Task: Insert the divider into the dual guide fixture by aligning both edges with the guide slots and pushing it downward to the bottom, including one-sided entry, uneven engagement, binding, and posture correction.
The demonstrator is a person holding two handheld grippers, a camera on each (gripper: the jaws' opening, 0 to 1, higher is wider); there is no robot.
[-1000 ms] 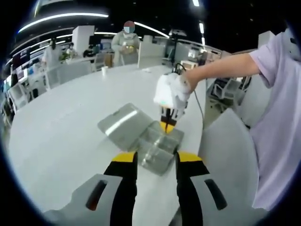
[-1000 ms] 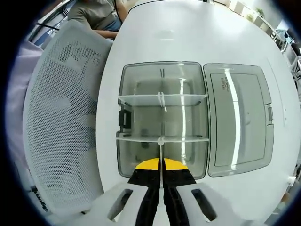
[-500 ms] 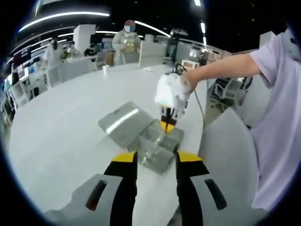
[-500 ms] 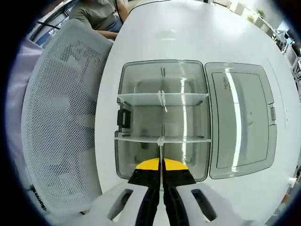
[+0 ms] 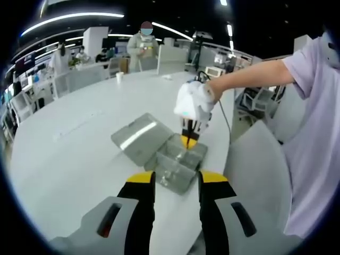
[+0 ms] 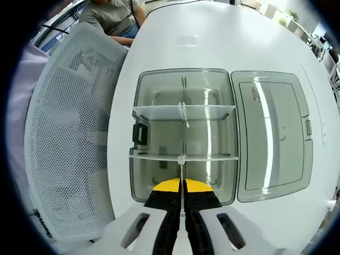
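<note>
- While the right hand-held gripper (image 6: 181, 204) stands over the near end of the clear box (image 6: 183, 135), its jaws are pinched tight on a thin clear divider (image 6: 181, 178), seen edge-on as a pale line running from the jaw tips to the nearer cross wall (image 6: 183, 157).
- Box sits on the white tabletop (image 6: 212, 37) w/ its lid (image 6: 271, 135) hinged open flat beside it; mesh chair back (image 6: 69, 133) on the box's other side.
- Two cross walls are seated across the box; the farther one (image 6: 183, 112) lies toward the far end. Divider in the jaws runs at right angles to them, along the box's mid-line.
- Left hand-held gripper (image 5: 175, 180) hovers short of the box (image 5: 178, 159), jaws apart, holding nothing. From there the right one (image 5: 189, 114) shows above the box, held by a person's hand.
- Step, as I read it: lowering the divider into its guide slots; can't tell how deep it sits or whether both edges have caught.
- Next calls for keeping it plumb, far edge in the cross wall's centre slot, near edge in the box-wall slot, then an even push down. If one edge binds, ease up, square it, retry.
</note>
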